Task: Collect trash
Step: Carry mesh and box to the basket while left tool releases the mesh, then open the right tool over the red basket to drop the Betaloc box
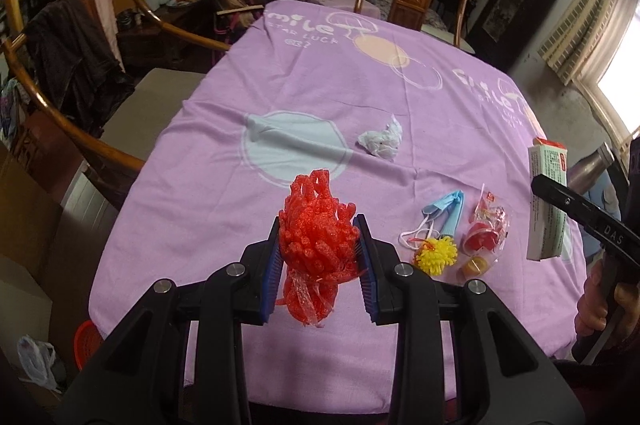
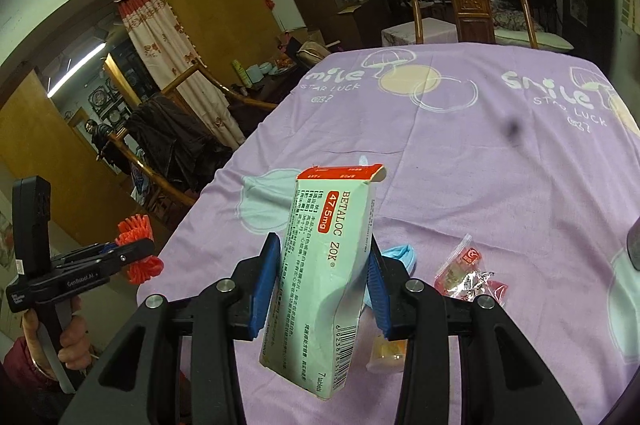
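Carrying step. Left gripper (image 1: 318, 257), centre frame, is clamping a bunched red foam fruit net (image 1: 316, 225) above the purple printed tablecloth (image 1: 320, 85). Right gripper (image 2: 320, 289) is pinching a pale green cardboard medicine box (image 2: 324, 273), lower centre. Next, judging: finding a bin; crumpled white tissue (image 1: 380, 141) is lying mid-frame, uncollected.

Left gripper (image 1: 318, 257) and right gripper (image 2: 322, 289), each hand-held, tilted downward, jaws clamped on a load.

Black claws (image 1: 320, 257) with blue ribbed pads (image 2: 262, 285), silver screws, and a red sleeve (image 2: 20, 357).
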A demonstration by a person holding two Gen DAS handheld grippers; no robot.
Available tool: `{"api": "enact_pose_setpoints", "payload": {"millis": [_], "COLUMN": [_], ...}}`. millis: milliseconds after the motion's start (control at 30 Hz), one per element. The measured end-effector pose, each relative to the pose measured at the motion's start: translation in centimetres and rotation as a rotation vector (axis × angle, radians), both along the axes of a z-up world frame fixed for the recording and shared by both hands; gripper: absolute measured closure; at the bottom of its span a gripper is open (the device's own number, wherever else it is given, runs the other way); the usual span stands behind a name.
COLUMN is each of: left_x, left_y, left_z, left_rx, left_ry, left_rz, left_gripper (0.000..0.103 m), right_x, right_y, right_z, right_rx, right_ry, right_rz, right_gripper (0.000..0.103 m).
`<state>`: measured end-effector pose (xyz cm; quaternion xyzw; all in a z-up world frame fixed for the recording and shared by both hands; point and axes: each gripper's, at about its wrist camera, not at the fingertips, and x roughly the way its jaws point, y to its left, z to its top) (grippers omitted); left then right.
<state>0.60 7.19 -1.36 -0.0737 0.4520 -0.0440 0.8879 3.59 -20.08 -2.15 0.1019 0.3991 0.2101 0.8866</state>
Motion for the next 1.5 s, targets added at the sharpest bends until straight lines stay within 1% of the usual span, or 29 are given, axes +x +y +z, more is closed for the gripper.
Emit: {"api": "enact_pose_setpoints", "payload": {"millis": [67,200,367,433,533,633,767,800,833,867,900,967,1100,1200,1367,1500], "left_x": [-0.5,-1.4,-4.3,-6.1,-9.3,-12.6,-16.7,-17.5,-18.0,-18.5,-19.1,-20.2,-22.4,-24.2,-28.1,-31.4], "left_y": [1.0,4.3,10.8,14.3,19.8,24.5,29.6,30.5,31.2,31.6,32.2,33.2,34.8,35.7,36.8,37.2], "left_z": [0.3,0.5,0.5,0.0,-1.5,-3.5,-6.7,-7.3,-7.9,-8.5,-9.1,-9.6,-9.5,-9.0,-7.7,-6.4], "left_rx": [0.000,-0.007,-0.001,0.012,0.003,0.020,0.008,0.002,-0.006,-0.010,-0.008,-0.019,-0.054,-0.062,-0.054,-0.031], "left_ry": [-0.013,-0.023,-0.028,-0.022,0.015,0.068,0.151,0.164,0.181,0.198,0.217,0.228,0.228,0.226,0.214,0.210], "left_rz": [0.017,0.061,0.149,0.209,0.307,0.402,0.500,0.518,0.529,0.542,0.566,0.606,0.660,0.715,0.816,0.893], "left_gripper": [0.069,0.069,0.069,0.069,0.069,0.069,0.069,0.067,0.065,0.053,0.037,0.024,0.019,0.019,0.019,0.018], "right_x": [-0.4,-0.3,0.0,-0.1,-0.3,-0.6,-1.0,-1.1,-1.2,-1.5,-1.8,-2.4,-3.8,-5.1,-8.1,-10.5], "right_y": [0.6,2.9,8.6,12.4,16.9,21.2,26.6,27.7,28.8,30.2,30.9,32.9,36.6,39.7,45.6,49.8], "right_z": [0.5,0.8,1.0,1.3,1.7,2.2,2.9,3.0,3.2,3.3,3.4,3.5,3.4,2.9,1.6,0.8], "right_rx": [-0.007,-0.001,0.023,0.007,-0.018,-0.044,-0.078,-0.084,-0.092,-0.105,-0.110,-0.121,-0.140,-0.147,-0.161,-0.160], "right_ry": [-0.018,-0.028,-0.017,-0.021,-0.030,-0.035,-0.030,-0.028,-0.028,-0.029,-0.028,-0.021,-0.005,0.028,0.084,0.120], "right_rz": [0.002,0.013,0.084,0.148,0.225,0.292,0.375,0.390,0.406,0.431,0.445,0.484,0.564,0.655,0.837,0.957], "right_gripper": [0.061,0.061,0.061,0.061,0.061,0.061,0.061,0.061,0.061,0.061,0.061,0.061,0.061,0.061,0.061,0.060]}}
